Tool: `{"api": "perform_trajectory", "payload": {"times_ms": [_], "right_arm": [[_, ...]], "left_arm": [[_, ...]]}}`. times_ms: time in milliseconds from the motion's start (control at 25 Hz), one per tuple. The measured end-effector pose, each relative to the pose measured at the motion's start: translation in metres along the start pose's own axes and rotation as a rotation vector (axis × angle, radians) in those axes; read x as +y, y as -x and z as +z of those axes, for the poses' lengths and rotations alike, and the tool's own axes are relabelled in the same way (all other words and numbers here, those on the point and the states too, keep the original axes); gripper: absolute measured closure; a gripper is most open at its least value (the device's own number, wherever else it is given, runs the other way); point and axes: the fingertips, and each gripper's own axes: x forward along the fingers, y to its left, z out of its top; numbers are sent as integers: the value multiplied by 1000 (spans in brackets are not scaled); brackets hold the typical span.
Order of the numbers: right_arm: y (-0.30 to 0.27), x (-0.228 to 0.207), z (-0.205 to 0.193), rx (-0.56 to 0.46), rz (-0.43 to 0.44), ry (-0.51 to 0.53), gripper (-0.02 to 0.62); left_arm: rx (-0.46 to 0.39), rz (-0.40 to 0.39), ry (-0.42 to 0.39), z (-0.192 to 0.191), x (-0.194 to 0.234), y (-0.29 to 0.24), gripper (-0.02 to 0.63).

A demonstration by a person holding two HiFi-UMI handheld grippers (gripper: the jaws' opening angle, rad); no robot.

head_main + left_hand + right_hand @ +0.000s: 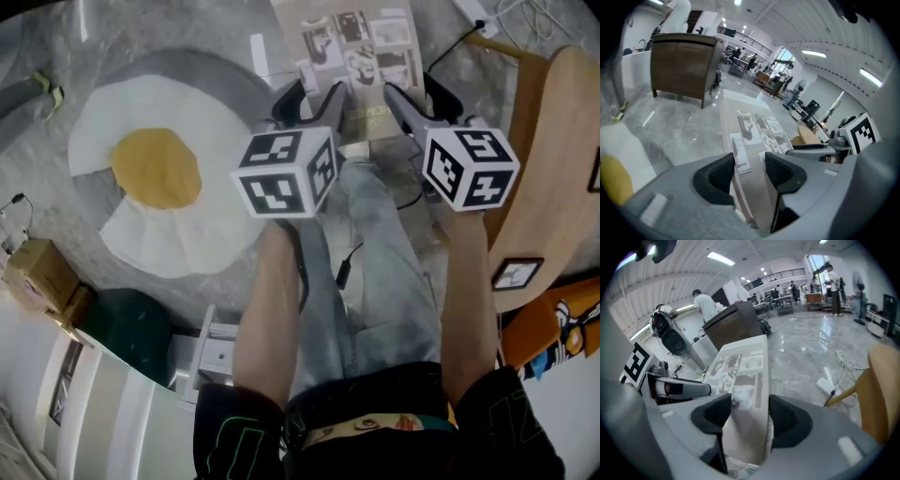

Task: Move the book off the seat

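Note:
A thin book (361, 42) with a beige cover of black-and-white pictures hangs in the air over the floor, held at its near edge by both grippers. My left gripper (328, 101) is shut on its left part; in the left gripper view the book (757, 126) fills the gap of that gripper (749, 173). My right gripper (405, 101) is shut on the right part, and the book (740, 364) sits pressed between the pads of this gripper (746, 416). The round wooden seat (553, 169) stands to the right, bare of the book.
A fried-egg-shaped rug (159, 178) lies on the marble floor to the left. A cardboard box (37, 277) sits at the far left, and a power strip with cables (473, 14) beyond the chair. A brown cabinet (684, 65) stands further off. The person's legs are below the book.

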Motion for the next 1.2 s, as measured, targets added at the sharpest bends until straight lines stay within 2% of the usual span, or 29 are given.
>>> {"api": "perform_trajectory", "payload": {"times_ms": [80, 200, 280, 360, 440, 560, 640, 800, 880, 1080, 1200], "right_arm": [[-18, 22, -16, -90, -51, -74, 333], [-52, 74, -65, -192, -119, -203, 333], [-55, 74, -79, -225, -148, -259, 333], [-42, 62, -91, -244, -180, -310, 333], [-35, 62, -99, -259, -173, -309, 333], [-58, 84, -85, -257, -44, -128, 333], [-65, 86, -80, -259, -49, -105, 333], [-56, 64, -82, -276, -159, -246, 333], [-46, 40, -88, -297, -202, -306, 333], [-14, -25, -132, -364, -385, -508, 333], [-7, -46, -149, -395, -454, -598, 333]], "left_arm": [[10, -39, -117, -4, 27, 2, 388], [59, -95, -276, -35, 82, 15, 388], [85, -125, -337, -41, 82, 9, 388], [117, -154, -385, -47, 63, 2, 388], [108, -142, -394, -55, 56, 8, 388], [-33, -17, -285, -59, 88, 29, 388], [-52, -22, -278, -56, 95, 27, 388], [49, -119, -375, -42, 75, 2, 387], [82, -163, -425, -40, 51, -19, 388], [198, -347, -614, -60, -22, -80, 387], [260, -420, -700, -69, -47, -103, 387]]}}
